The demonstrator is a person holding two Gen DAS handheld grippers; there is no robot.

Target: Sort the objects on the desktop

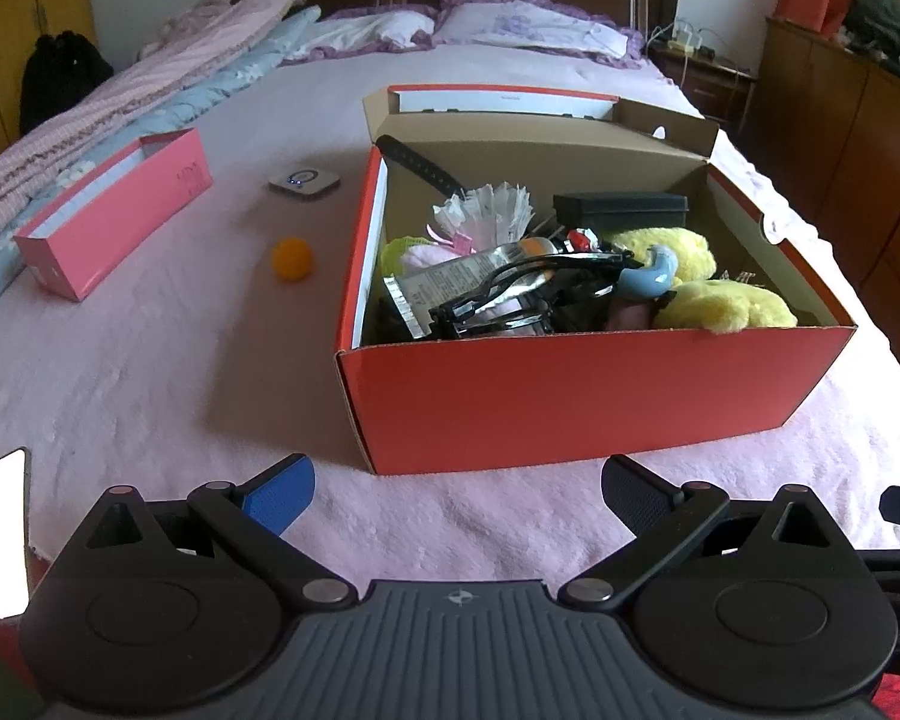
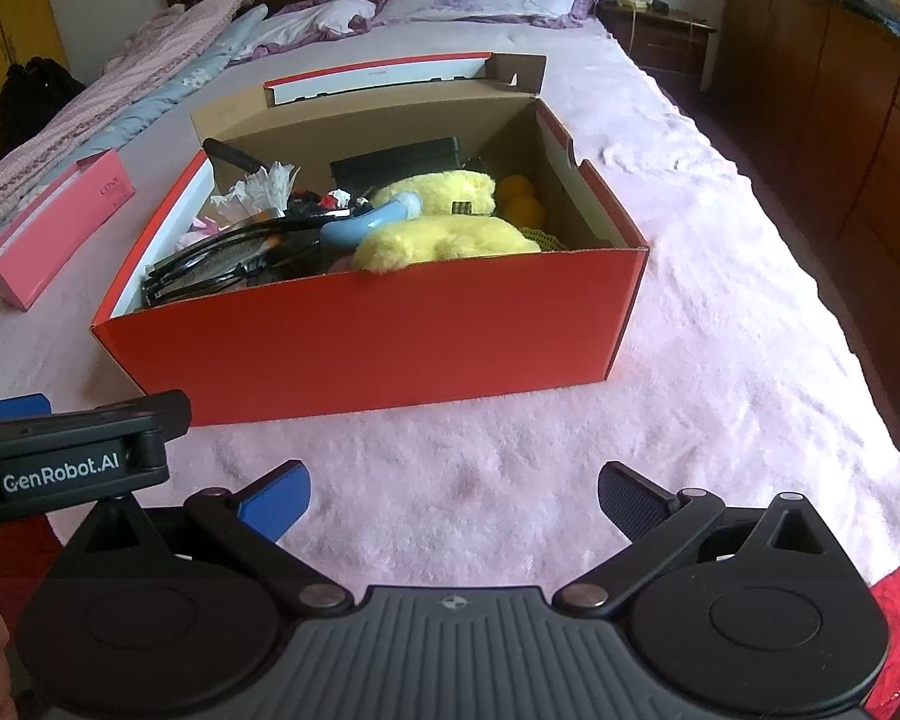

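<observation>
While both jaws stand wide apart and hold nothing, the left hand-held gripper (image 1: 457,495) and right hand-held gripper (image 2: 453,498) hover over the pink bed (image 1: 150,372). Just ahead sits the red box (image 1: 570,390), packed with a yellow plush toy (image 2: 444,234). Beyond the left gripper's blue finger lie an orange ball (image 1: 293,259), a white device (image 1: 304,181) and a pink box (image 1: 114,216).

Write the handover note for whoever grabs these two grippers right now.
Left gripper: open, holding nothing, short of the red box.
Right gripper: open, holding nothing, same side.
Done: box already holds the yellow plush, tube and other items.
Left: orange ball, white device and pink box on the bed to the box's left.
</observation>
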